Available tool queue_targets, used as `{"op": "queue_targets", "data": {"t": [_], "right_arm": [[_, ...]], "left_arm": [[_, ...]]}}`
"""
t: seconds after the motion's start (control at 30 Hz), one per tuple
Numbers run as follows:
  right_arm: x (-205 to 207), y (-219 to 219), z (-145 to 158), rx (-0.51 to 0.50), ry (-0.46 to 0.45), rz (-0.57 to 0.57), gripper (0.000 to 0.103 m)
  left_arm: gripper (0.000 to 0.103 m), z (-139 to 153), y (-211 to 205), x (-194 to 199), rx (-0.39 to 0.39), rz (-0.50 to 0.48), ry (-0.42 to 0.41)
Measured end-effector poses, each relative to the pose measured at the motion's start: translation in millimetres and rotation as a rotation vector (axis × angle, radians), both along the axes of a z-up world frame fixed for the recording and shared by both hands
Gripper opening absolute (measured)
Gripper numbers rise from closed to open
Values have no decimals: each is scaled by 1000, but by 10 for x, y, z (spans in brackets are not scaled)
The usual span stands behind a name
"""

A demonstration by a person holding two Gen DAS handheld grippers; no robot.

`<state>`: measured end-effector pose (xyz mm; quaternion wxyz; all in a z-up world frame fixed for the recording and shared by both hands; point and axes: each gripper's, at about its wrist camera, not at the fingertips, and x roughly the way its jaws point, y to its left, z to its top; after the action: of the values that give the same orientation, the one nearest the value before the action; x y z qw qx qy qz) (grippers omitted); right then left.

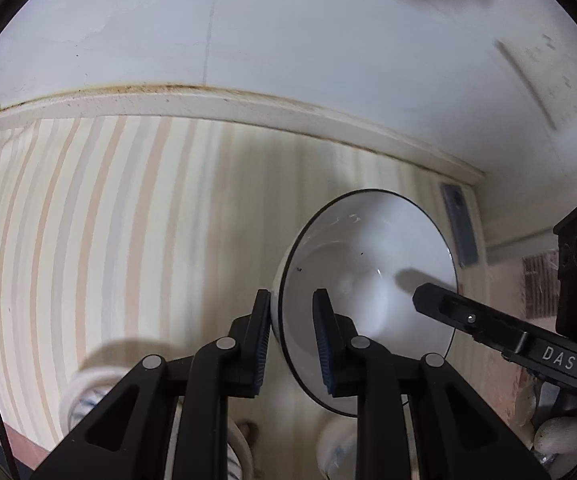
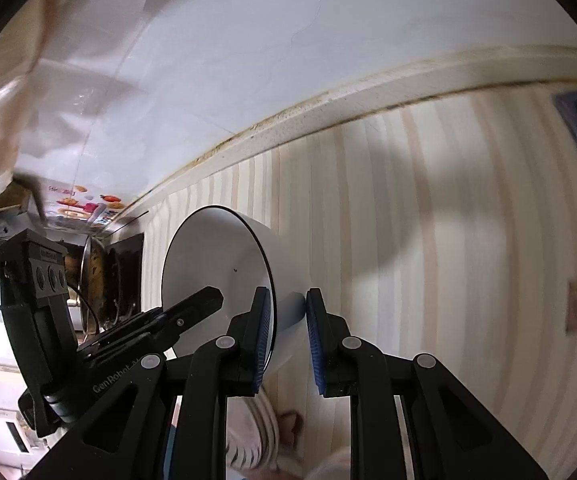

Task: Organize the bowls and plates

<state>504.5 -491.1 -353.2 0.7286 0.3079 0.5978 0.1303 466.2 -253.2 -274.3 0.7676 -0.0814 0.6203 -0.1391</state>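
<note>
Left wrist: dishes (image 1: 88, 396) below tongs (image 1: 288, 344) blurred.

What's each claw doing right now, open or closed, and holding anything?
Left claw: closed on the rim of the white bowl.
Right claw: closed on the opposite rim of the same white bowl.

Left gripper (image 1: 290, 312): matte black linkage arms with triangular cut-outs, round silver pivot pins, blue ribbed pads on the inner finger faces. Right gripper (image 2: 286, 310): same build; its finger seen from the left wrist carries a small screw and a "DAS" plate. "GenRobot" lettering on the left gripper's body, three round recesses on each black housing
</note>
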Motion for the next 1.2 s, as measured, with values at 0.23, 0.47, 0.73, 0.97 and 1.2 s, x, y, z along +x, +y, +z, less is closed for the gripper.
{"op": "queue_targets", "data": {"t": [0.23, 0.47, 0.73, 0.97, 1.2], "right_arm": [[-732, -209, 220, 4, 13, -45, 20], [-1371, -434, 267, 7, 37, -104, 20], [-1861, -540, 25, 15, 96, -140, 20], [-2007, -461, -289, 8, 146, -129, 20], [-2041, -421, -426, -23, 159, -114, 20]], "left_arm": [[19, 52, -224, -559, -44, -67, 39], [19, -6, -476, -1011, -38, -161, 72], [19, -222, -656, -1352, 13, -227, 124], [19, -410, -766, -1426, 88, -262, 129], [19, -435, -889, -1450, 151, -296, 87]]}}
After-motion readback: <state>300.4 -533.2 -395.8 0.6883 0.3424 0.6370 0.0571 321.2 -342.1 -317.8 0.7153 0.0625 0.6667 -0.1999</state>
